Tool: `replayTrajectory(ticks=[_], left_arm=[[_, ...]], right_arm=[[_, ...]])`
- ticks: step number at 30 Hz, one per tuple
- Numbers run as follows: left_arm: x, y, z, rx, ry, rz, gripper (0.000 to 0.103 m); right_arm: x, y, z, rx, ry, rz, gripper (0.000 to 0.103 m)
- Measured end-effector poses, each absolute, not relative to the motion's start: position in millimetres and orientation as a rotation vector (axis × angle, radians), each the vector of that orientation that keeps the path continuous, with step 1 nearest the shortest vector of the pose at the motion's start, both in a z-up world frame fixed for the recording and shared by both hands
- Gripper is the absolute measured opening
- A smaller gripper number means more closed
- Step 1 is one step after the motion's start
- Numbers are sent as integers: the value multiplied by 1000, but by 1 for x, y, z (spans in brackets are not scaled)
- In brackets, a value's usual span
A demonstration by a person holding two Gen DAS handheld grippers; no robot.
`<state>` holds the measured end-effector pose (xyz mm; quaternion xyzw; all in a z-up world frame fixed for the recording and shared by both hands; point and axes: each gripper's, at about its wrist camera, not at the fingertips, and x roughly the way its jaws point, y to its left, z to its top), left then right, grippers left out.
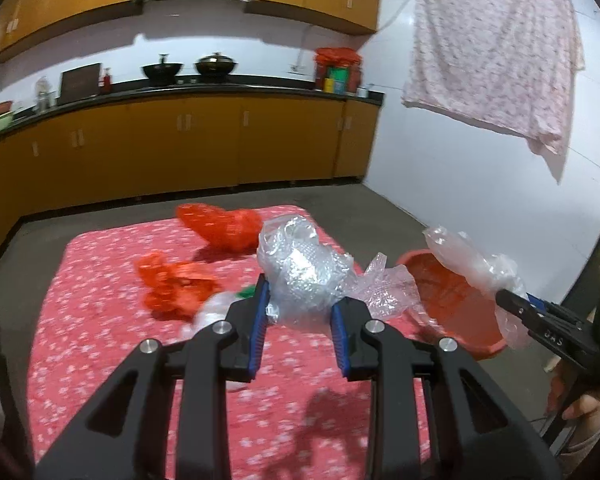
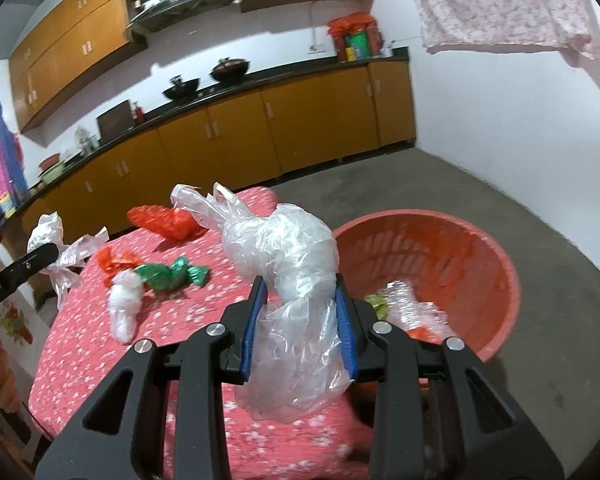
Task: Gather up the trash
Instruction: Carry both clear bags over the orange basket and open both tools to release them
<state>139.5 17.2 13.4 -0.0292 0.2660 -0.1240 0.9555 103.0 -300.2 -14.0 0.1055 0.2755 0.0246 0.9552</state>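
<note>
Beside the red basin (image 2: 496,256), right gripper (image 2: 300,316) jaws pinching the clear bag (image 2: 288,256): carry fully over the rim before releasing.

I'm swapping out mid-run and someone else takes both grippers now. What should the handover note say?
Right gripper: shut on a clear bag, held beside the red basin.
Left gripper: shut on a bubble-wrap wad above the table.
Done: the basin already holds some scraps.
Left: drop both held pieces in the basin, then collect from the table two red bags, the green wrapper and the white wad.
</note>
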Motion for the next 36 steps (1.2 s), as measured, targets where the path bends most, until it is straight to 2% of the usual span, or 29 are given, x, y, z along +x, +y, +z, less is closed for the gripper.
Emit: replayTrajectory(ticks=[13, 36], left_arm=[[164, -61, -5, -50, 565, -428, 29], [230, -161, -43, -23, 647, -567, 29]], right_arm=[[88, -332, -7, 189, 505, -146, 34], [109, -377, -26, 275, 518, -273, 34]])
